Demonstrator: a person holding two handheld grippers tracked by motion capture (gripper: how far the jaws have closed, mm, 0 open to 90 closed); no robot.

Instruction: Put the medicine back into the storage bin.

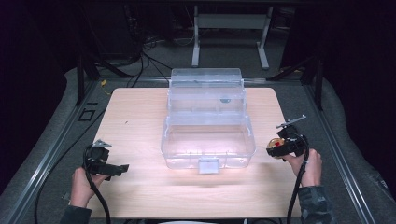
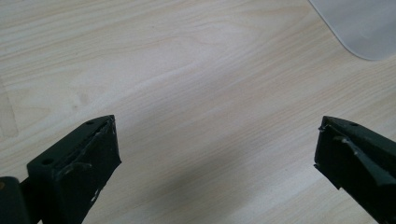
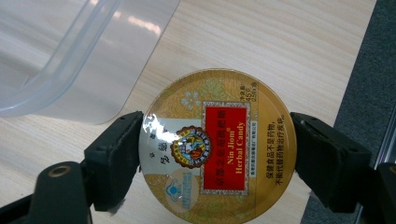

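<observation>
A: Dark room, cables and a metal stand on the grey floor beyond; pale wood tabletop (image 1: 140,191) under the lamp. Status of the right hand-held gripper (image 3: 217,149)?

B: Clenched on a round candy tin (image 3: 218,147), one jaw pressing on each side of its rim. In the high view the tin (image 1: 275,146) sits at the tabletop's right edge, apparently lifted clear of the wood, though the gap itself is hard to read.

A: Where does the clear plastic box (image 1: 208,140) lie from it?

B: To the left, just beside, at mid-table. Lid is swung up and back, tiered trays stepped toward the far side, main compartment open at the top. Right hand is by far the nearer one.

A: Orientation of the tin?

B: Round, so no long axis of its own. Printed lid faces up toward the gripper camera; the red label band runs crosswise to the line between the jaws.

A: Left hand-held gripper (image 1: 122,168)?

B: Released, jaws wide apart with bare wood between them; near-left of the tabletop, pointing right toward the box, a corner of which shows in its own view (image 2: 359,28).

A: Judgement on the coming move?

B: Likely a carry leftward over the box's right wall.
</observation>
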